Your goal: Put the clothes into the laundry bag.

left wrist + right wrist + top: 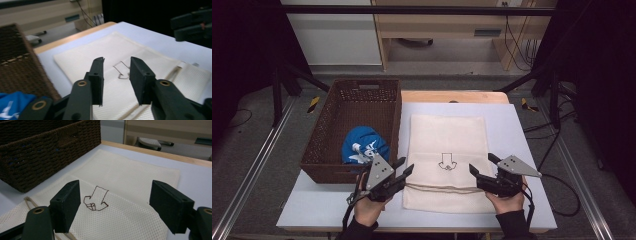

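Observation:
A cream mesh drawstring bag [447,145] lies flat on the white table [522,150], with a small brown line drawing [96,200] printed near its middle. My left gripper [406,165] hovers at the bag's near left edge; in the left gripper view its jaws [116,61] stand a narrow gap apart over the bag [100,50], with nothing between them. My right gripper [481,162] sits at the bag's near right side. In the right gripper view it [116,186] is wide open above the mesh [120,175], holding nothing. A tan drawstring [30,203] loops at the near hem.
A dark brown wicker basket [327,125] stands on the table left of the bag, with a blue cloth [364,145] bundled in its near end. The basket wall [45,147] is close to the bag's left edge. Black frame bars and floor cables surround the table.

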### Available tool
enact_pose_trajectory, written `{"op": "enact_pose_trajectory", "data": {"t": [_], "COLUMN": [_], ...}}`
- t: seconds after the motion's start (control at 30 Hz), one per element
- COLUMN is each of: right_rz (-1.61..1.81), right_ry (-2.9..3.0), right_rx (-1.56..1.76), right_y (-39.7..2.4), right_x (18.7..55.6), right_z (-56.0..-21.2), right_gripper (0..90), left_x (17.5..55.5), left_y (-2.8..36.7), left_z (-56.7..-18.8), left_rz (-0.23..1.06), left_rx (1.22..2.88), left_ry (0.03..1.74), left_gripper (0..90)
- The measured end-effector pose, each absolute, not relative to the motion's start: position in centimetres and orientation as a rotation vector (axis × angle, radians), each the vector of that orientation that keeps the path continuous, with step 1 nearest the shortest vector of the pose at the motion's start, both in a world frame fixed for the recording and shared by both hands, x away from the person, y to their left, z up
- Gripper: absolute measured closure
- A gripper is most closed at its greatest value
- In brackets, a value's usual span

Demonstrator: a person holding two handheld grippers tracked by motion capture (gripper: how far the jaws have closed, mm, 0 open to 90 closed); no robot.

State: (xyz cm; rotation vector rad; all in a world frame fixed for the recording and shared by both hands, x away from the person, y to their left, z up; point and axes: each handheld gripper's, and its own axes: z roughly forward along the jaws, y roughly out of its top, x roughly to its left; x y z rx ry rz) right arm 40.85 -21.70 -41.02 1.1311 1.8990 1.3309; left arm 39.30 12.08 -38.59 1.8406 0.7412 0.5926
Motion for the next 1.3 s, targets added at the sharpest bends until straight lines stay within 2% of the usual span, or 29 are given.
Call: {"op": "enact_pose_trajectory", "data": {"t": [0.07, 0.43, 0.87, 1.3], "right_rz": [1.333, 1.327, 1.284, 1.178], "right_ry": [1.909, 1.982, 2.113, 2.265], "right_rx": [1.124, 1.104, 1.091, 1.091], "right_y": [-21.6, -20.4, -18.5, -16.8], "right_x": [40.8, 41.0, 41.3, 41.7], "right_z": [-41.1, -42.1, -44.0, -46.4], "right_gripper": [27.3, 32.4, 41.0, 50.8], "left_x": [39.2, 38.8, 39.1, 39.4], "left_y": [11.4, 8.8, 6.3, 5.2], "left_z": [-39.3, -43.2, -46.7, -48.5], "left_rz": [0.572, 0.455, 0.344, 0.306], "left_rx": [1.855, 1.952, 2.085, 2.156], "left_ry": [0.734, 0.733, 0.726, 0.723], "left_gripper": [72.6, 88.8, 88.9, 88.9]}}
